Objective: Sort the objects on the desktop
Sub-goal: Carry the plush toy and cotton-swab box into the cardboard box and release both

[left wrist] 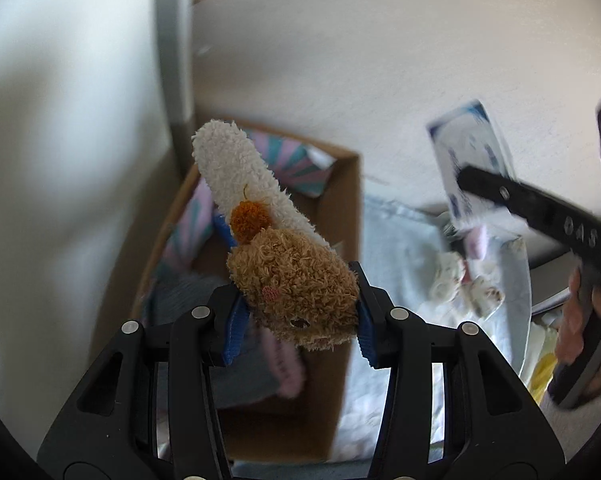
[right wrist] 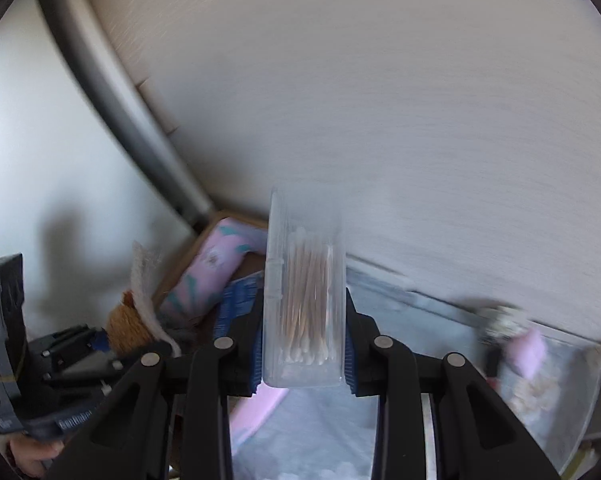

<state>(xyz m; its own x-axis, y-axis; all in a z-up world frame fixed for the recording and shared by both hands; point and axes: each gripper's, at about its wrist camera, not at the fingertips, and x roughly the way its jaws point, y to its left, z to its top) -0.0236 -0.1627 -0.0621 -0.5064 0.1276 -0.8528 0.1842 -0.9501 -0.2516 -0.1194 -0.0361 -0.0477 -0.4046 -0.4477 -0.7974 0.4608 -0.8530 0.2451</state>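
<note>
My left gripper (left wrist: 298, 312) is shut on a plush toy (left wrist: 292, 276) with a brown fuzzy head, an orange pompom and a long white fuzzy part. It holds the toy above a brown cardboard box (left wrist: 346, 208). My right gripper (right wrist: 304, 344) is shut on a clear plastic case of cotton swabs (right wrist: 304, 304) and holds it upright in the air. In the left wrist view the right gripper (left wrist: 480, 184) shows at the right with the case (left wrist: 472, 152) in it. In the right wrist view the plush toy (right wrist: 130, 328) and the left gripper (right wrist: 96, 340) show at the lower left.
The cardboard box holds a pink and teal patterned pouch (left wrist: 296, 164) and a pink item (left wrist: 284, 364). A clear plastic bin (right wrist: 556, 392) with small pink and white things stands at the right on a pale blue cloth (left wrist: 400, 248). A white wall is behind.
</note>
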